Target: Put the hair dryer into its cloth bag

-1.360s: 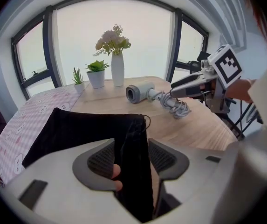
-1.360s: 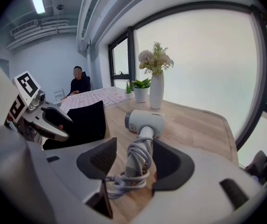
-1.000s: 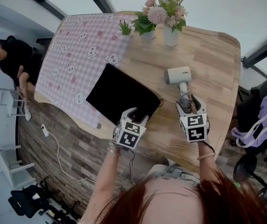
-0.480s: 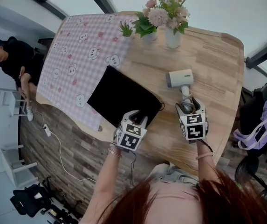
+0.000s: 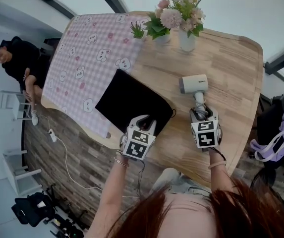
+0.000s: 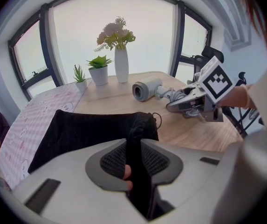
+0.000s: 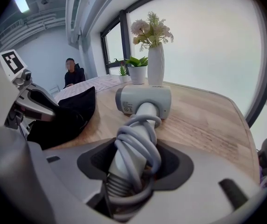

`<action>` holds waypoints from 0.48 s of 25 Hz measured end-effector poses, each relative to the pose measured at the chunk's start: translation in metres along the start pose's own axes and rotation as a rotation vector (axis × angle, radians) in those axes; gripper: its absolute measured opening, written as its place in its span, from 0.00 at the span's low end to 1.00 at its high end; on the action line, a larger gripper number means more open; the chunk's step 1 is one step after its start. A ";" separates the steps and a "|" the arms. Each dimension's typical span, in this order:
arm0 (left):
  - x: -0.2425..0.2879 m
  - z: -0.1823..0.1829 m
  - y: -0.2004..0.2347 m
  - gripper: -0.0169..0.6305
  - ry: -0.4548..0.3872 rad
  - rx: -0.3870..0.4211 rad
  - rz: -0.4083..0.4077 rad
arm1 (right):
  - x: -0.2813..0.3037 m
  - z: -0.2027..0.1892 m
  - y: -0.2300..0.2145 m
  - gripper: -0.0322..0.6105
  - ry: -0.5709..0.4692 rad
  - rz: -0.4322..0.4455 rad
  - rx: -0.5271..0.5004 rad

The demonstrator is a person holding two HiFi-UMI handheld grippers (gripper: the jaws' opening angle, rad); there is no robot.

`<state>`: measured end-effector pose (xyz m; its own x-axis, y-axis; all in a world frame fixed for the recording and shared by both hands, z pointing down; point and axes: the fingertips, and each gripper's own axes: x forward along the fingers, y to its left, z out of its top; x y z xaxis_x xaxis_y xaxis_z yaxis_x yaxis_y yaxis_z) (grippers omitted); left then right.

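While cord-wound, white hair dryer [image 5: 194,84] in right tongs [image 5: 199,111], black bag [image 5: 129,100] in left tongs [image 5: 144,121], both just tightened.

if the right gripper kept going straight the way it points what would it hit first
The dryer: its handle sits between the right gripper's jaws, which have just been closing, so the head comes first, then probably the vase.

Left hand-held gripper [image 6: 134,153] tighter on bag [image 6: 86,134]
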<state>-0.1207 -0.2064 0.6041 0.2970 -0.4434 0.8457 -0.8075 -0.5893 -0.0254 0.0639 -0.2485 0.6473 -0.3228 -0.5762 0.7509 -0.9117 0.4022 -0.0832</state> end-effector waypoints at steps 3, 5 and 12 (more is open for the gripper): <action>-0.004 0.004 0.004 0.15 -0.009 -0.001 0.007 | -0.001 0.003 0.000 0.40 -0.014 -0.001 -0.002; -0.006 0.007 0.006 0.14 -0.014 -0.002 0.010 | -0.002 0.004 0.000 0.40 -0.026 -0.002 -0.003; -0.020 0.022 0.014 0.12 -0.058 -0.031 0.018 | -0.010 0.013 -0.004 0.39 -0.083 -0.013 -0.035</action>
<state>-0.1265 -0.2201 0.5749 0.3107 -0.4929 0.8127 -0.8281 -0.5602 -0.0232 0.0677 -0.2537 0.6316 -0.3320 -0.6377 0.6950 -0.9071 0.4180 -0.0498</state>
